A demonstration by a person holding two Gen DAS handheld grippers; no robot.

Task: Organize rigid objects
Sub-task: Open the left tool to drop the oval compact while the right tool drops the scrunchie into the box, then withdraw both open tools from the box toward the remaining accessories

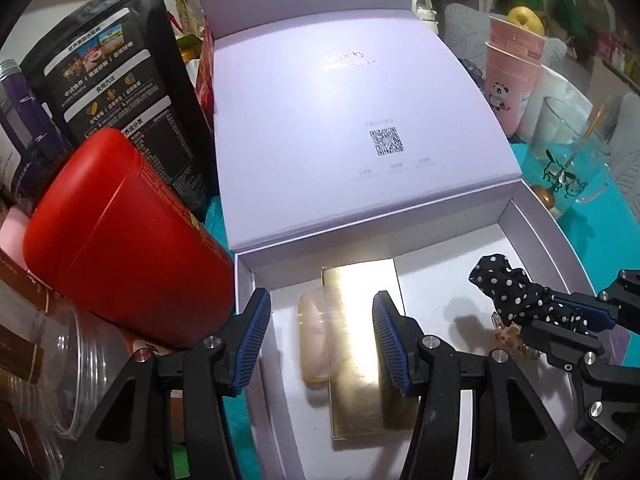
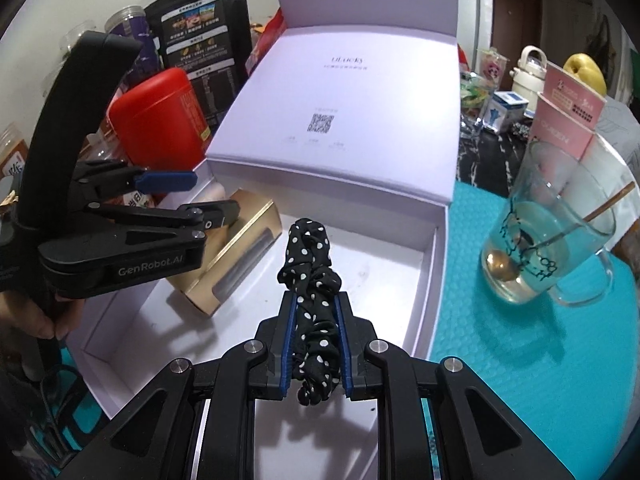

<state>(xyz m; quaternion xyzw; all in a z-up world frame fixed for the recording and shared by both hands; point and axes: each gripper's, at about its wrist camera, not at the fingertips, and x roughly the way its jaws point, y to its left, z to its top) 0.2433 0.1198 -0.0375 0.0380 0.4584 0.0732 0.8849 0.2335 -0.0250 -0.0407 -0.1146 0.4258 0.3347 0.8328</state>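
right gripper (image 2: pixel 316 344): clenched on the black polka-dot scrunchie (image 2: pixel 310 280) — cloth pinched between both blue pads, held above the box floor
left gripper (image 1: pixel 318 340): released, jaws wide apart, nothing between them, hovering over the gold box
gold box (image 1: pixel 366 344): directly under and ahead of the left gripper, lying flat in the white open box (image 2: pixel 424 280)
pale clear case (image 1: pixel 314 340): touching the gold box's left edge
box lid (image 1: pixel 340 120): beyond both grippers, propped up
red canister (image 1: pixel 120 240): left of the left gripper, outside the box
glass mug (image 2: pixel 556 232): right of the right gripper on the teal mat (image 2: pixel 500 340) — gold spoon inside
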